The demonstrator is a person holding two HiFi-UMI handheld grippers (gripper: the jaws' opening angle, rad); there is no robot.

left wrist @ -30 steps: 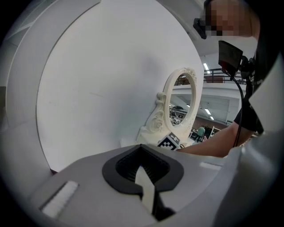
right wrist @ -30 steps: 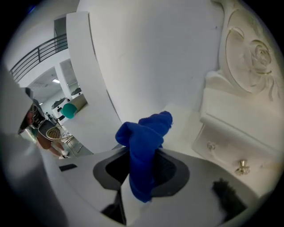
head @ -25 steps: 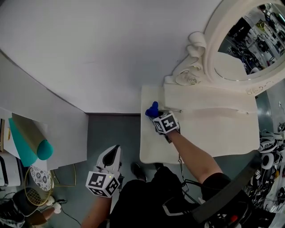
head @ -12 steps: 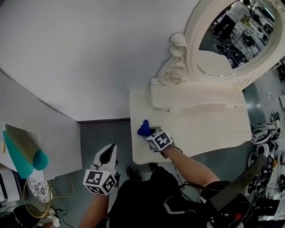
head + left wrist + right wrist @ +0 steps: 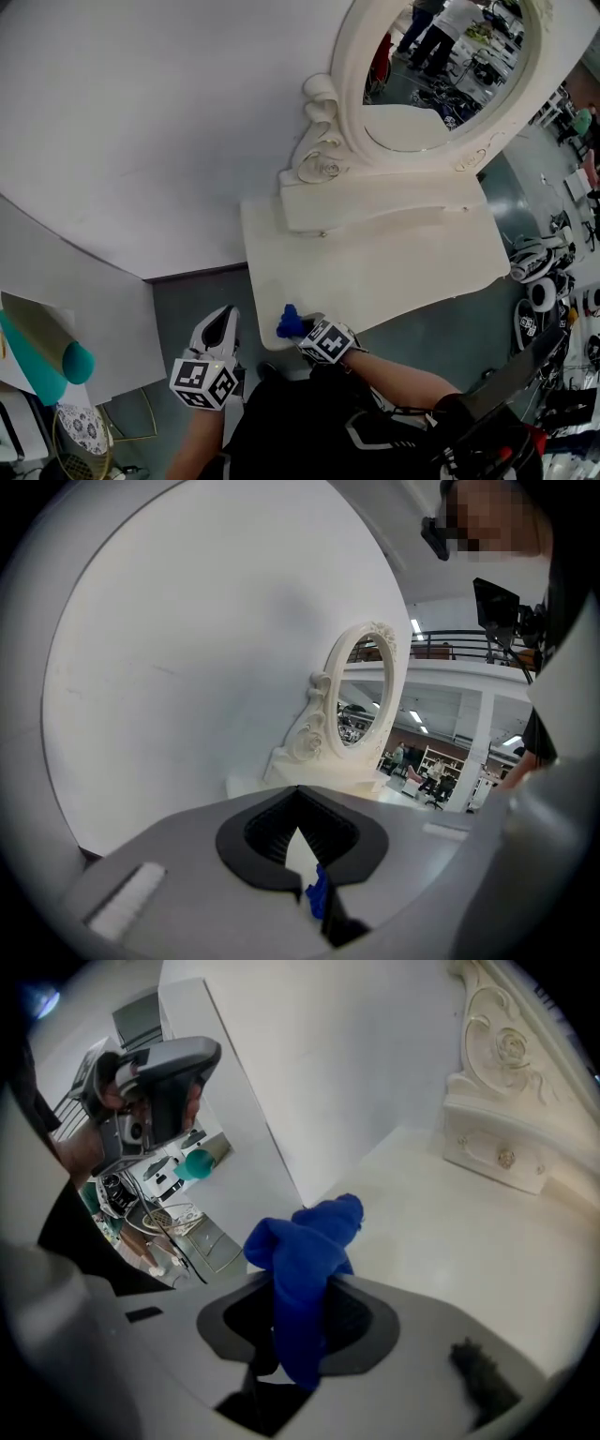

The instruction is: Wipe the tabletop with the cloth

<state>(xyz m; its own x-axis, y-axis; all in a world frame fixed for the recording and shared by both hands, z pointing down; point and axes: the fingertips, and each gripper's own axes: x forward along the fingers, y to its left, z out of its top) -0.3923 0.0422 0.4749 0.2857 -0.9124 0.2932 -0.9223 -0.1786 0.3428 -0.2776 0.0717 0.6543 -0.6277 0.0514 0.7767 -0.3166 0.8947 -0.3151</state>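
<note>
Dragged forward, the cloth (image 5: 289, 321) has come from the back left of the tabletop (image 5: 394, 253), near the mirror (image 5: 441, 66) base, along the left side to the front left corner. The right gripper (image 5: 302, 328) is clenched on it. In the right gripper view the blue cloth (image 5: 305, 1260) stands bunched between the jaws, its loose end flopped forward onto the white surface just short of the table's left edge. The mirror's carved base and a small drawer (image 5: 492, 1152) sit well behind it, towards the back.

The left gripper (image 5: 225, 323) has kept to the same spot off the table, over the grey floor (image 5: 192, 295) just left of that front corner. Its jaws are closed tip to tip with nothing between them, and it points towards the wall.
</note>
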